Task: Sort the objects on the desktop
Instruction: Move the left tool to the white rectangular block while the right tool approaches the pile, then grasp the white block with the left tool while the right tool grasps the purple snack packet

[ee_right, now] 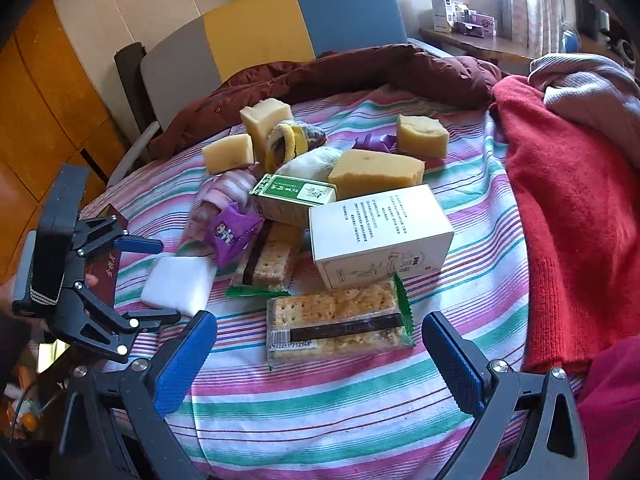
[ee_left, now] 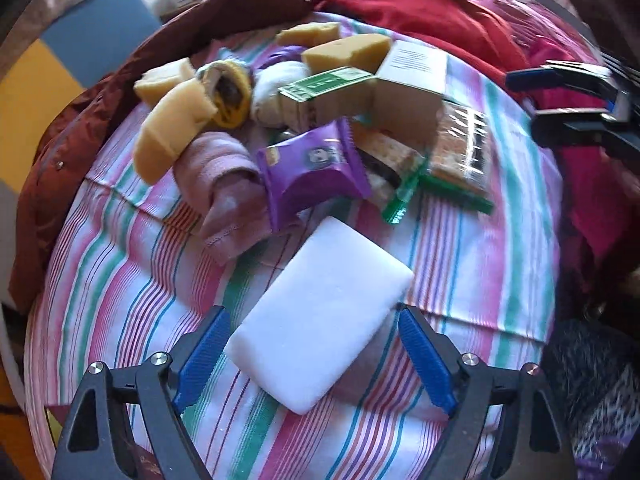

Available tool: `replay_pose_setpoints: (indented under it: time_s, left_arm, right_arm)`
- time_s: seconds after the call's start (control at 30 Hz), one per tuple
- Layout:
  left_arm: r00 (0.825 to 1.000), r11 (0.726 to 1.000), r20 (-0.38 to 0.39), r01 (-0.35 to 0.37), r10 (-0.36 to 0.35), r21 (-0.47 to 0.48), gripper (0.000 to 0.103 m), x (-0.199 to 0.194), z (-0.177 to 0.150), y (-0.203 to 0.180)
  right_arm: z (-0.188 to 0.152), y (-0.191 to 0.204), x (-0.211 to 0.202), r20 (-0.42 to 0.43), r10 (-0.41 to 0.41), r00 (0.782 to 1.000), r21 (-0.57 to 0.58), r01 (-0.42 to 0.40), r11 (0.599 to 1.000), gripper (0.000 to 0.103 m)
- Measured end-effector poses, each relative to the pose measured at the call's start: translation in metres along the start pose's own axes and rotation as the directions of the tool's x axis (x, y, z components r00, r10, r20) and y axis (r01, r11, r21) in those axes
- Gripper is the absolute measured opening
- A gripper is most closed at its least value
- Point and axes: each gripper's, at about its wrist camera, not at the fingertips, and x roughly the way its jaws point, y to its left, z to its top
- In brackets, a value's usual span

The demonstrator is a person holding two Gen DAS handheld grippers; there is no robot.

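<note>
Over on the left, the left gripper [ee_right: 158,282] was pointed steeply down at a white sponge block [ee_left: 320,316], and its blue-padded fingers [ee_left: 202,360] were spread wide on either side of it. The block was lying flat on the striped sheet [ee_left: 120,280] between the pads, and a gap could be seen on both sides, so nothing was being squeezed. Just past it, a rolled pink towel [ee_left: 224,184] and a purple snack packet [ee_left: 316,164] were piled together, touching. Yellow sponge chunks [ee_right: 376,172] were scattered further back around a yellow-edged sock bundle [ee_right: 288,140]. Moving to the middle, a green-topped box [ee_right: 296,196] was leaned against a bigger white box [ee_right: 380,236], and one cracker pack [ee_right: 272,260] was half tucked under the purple packet. A second cracker pack [ee_right: 336,324] was laid flat nearest the right gripper [ee_right: 320,360], whose fingers were also held well apart with nothing between them. On the far right, a red sweater [ee_right: 568,220] was heaped at the sheet's edge, and a dark red quilted jacket [ee_right: 360,72] was bunched along the back.
</note>
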Motion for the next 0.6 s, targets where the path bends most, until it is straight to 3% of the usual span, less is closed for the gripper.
replay_pose_setpoints:
  time_s: [0.1, 0.2, 0.37, 0.6]
  left_arm:
    - [1.000, 1.000, -0.009, -0.003, 0.004, 0.027, 0.087, 0.003, 0.003, 0.006]
    - [0.998, 0.998, -0.020, 0.058, -0.057, 0.020, 0.088, 0.008, 0.006, 0.012]
    - [0.990, 0.990, -0.036, 0.135, -0.136, -0.041, 0.079, 0.014, -0.003, 0.019]
    - [0.995, 0.989, -0.021, 0.095, -0.098, -0.110, 0.071, 0.001, -0.028, 0.015]
  right_arm:
    - [0.001, -0.001, 0.001, -0.005, 0.009, 1.000, 0.010, -0.009, 1.000, 0.103]
    - [0.001, -0.003, 0.002, -0.007, 0.008, 1.000, 0.015, -0.008, 1.000, 0.103]
    - [0.001, -0.004, 0.004, -0.012, 0.002, 1.000, 0.016, -0.002, 1.000, 0.103]
    - [0.001, -0.002, 0.006, -0.023, 0.001, 1.000, 0.008, -0.001, 1.000, 0.103]
